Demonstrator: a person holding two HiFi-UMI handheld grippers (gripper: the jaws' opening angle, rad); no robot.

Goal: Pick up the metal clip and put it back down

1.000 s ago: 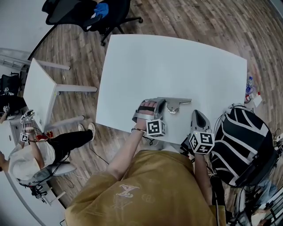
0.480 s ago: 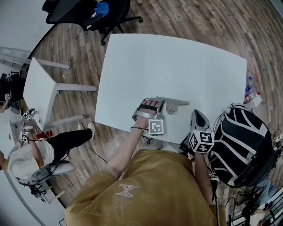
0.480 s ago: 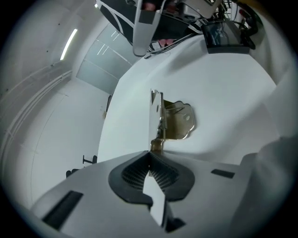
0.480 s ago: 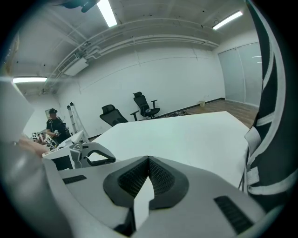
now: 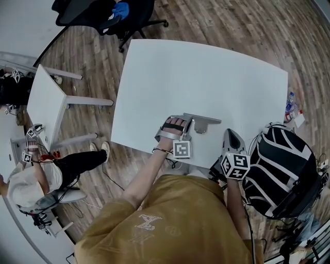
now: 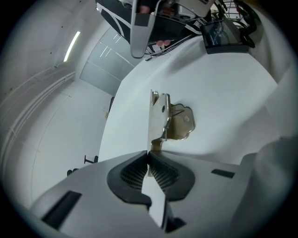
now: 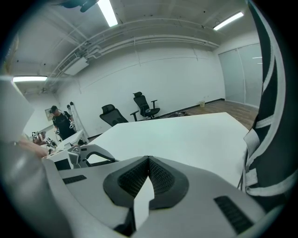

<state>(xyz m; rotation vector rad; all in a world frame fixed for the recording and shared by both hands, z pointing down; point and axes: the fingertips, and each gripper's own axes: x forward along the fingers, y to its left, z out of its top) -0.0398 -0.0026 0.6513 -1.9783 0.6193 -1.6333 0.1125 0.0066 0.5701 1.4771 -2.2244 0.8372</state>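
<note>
The metal clip [image 5: 202, 121], a long silver bar with a flat lever, is near the front edge of the white table [image 5: 206, 77]. My left gripper [image 5: 187, 122] is shut on the left end of the clip. In the left gripper view the pads pinch the end tab at the left gripper's tips [image 6: 149, 154], and the clip [image 6: 168, 120] stands on edge and casts a shadow on the table. I cannot tell whether it touches the surface. My right gripper [image 5: 230, 134] rests at the table's front edge to the right, shut with nothing in it, as the right gripper view shows [image 7: 148, 161].
A black-and-white striped bag [image 5: 281, 165] sits close on the right of my right gripper. A black office chair [image 5: 111, 15] stands beyond the table's far left corner. A small white side table [image 5: 46, 98] and a person [image 5: 31, 180] are at the left.
My left gripper has rolled about its own axis, and the clip in it has tipped and shifted slightly left. The right gripper has stayed still.
</note>
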